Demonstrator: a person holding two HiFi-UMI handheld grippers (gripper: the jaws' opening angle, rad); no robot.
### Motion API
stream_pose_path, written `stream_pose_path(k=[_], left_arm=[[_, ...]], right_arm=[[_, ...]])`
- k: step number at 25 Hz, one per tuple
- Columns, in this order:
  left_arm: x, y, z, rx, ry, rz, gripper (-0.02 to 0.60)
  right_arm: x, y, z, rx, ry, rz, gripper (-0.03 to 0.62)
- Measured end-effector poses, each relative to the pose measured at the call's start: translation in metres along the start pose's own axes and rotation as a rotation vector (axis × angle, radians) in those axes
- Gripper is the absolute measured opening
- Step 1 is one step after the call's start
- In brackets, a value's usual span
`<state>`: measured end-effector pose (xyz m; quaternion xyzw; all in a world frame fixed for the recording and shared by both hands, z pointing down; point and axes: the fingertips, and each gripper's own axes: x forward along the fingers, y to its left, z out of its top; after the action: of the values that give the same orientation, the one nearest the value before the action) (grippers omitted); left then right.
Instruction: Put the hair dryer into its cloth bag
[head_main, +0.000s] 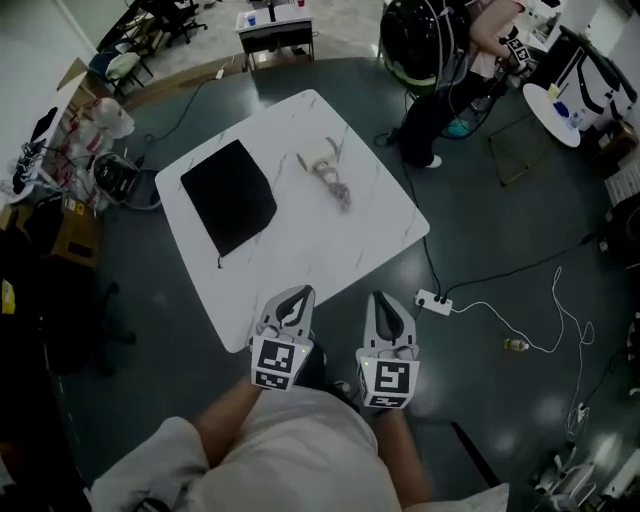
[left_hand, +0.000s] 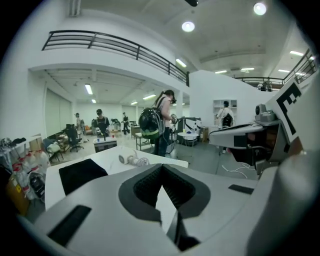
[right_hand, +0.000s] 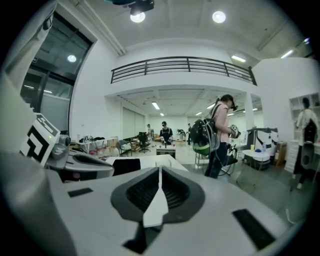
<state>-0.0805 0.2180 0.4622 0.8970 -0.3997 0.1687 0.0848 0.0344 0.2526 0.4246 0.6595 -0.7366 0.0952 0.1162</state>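
A black cloth bag (head_main: 229, 195) lies flat on the left half of the white marble table (head_main: 300, 255). The pale hair dryer (head_main: 325, 166) lies on its side at the table's far right, with its cord bunched beside it. Both show small in the left gripper view, the bag (left_hand: 81, 173) and the dryer (left_hand: 131, 160). My left gripper (head_main: 300, 294) and right gripper (head_main: 381, 299) are side by side at the table's near edge, both shut and empty, well short of both objects. The bag (right_hand: 125, 166) also shows in the right gripper view.
A power strip (head_main: 433, 301) with white cables lies on the dark floor right of the table. A person with a black backpack (head_main: 415, 38) stands beyond the table's far right corner. Boxes and clutter (head_main: 60, 160) line the left side; a round white table (head_main: 552, 115) is far right.
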Motion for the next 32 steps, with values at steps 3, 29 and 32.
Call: stream_pose_path(k=[3, 29, 32], left_arm=[[0.010, 0.047, -0.004, -0.025, 0.016, 0.043, 0.009], [0.123, 0.255, -0.146, 0.164, 0.598, 0.431, 0.152], [0.124, 0.266, -0.160, 0.180, 0.671, 0.477, 0.155]], right_arm=[[0.047, 0.023, 0.005, -0.020, 0.030, 0.059, 0.017], [0.283, 0.084, -0.013, -0.226, 0.185, 0.631, 0.052], [0.293, 0.076, -0.020, -0.246, 0.195, 0.694, 0.054]])
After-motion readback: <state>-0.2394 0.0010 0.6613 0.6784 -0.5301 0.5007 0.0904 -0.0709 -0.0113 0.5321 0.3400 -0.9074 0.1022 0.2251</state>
